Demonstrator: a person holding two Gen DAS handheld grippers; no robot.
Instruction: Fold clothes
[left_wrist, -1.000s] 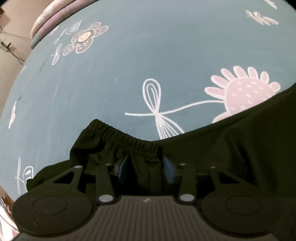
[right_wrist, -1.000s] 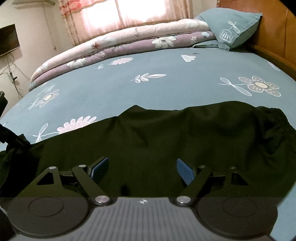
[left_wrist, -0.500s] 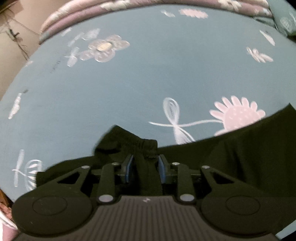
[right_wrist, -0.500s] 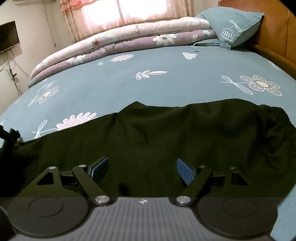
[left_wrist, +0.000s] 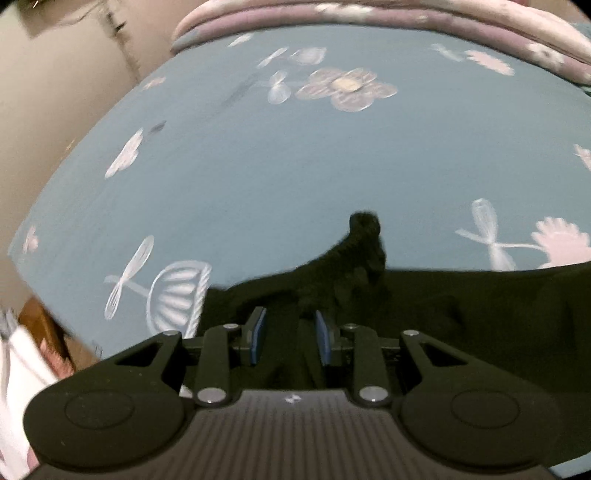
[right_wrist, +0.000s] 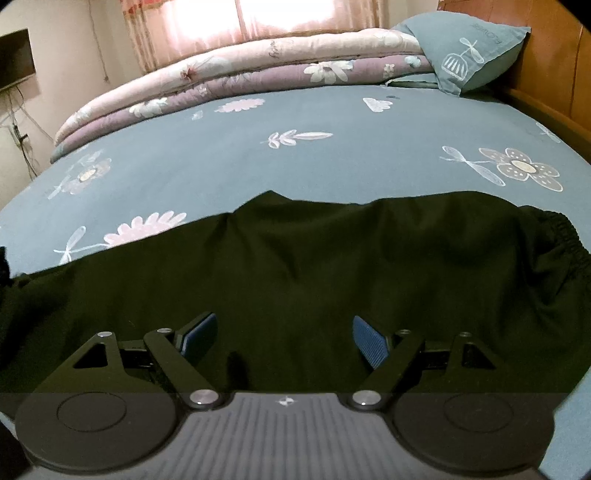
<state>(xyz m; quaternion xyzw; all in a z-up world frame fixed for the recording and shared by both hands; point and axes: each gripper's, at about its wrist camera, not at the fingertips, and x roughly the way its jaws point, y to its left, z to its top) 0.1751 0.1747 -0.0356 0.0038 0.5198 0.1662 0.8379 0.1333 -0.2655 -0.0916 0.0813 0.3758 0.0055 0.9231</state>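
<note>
Left tool (left_wrist: 289, 336) clamping black trousers (left_wrist: 369, 266), lifted

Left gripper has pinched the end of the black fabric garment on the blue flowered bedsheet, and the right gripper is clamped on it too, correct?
Not quite. The right gripper is open above the black fabric garment, as the right wrist view shows. The left gripper does pinch its end, over the blue flowered bedsheet.

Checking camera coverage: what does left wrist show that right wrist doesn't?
Left wrist only: the left gripper shut on a bunched end of the black garment, pulled up off the bed.

Right wrist only: the right gripper open above the garment, its elastic waistband, the pillow, curtained window and wooden headboard.

Both: the black garment, the blue floral bedsheet and the rolled quilt.
</note>
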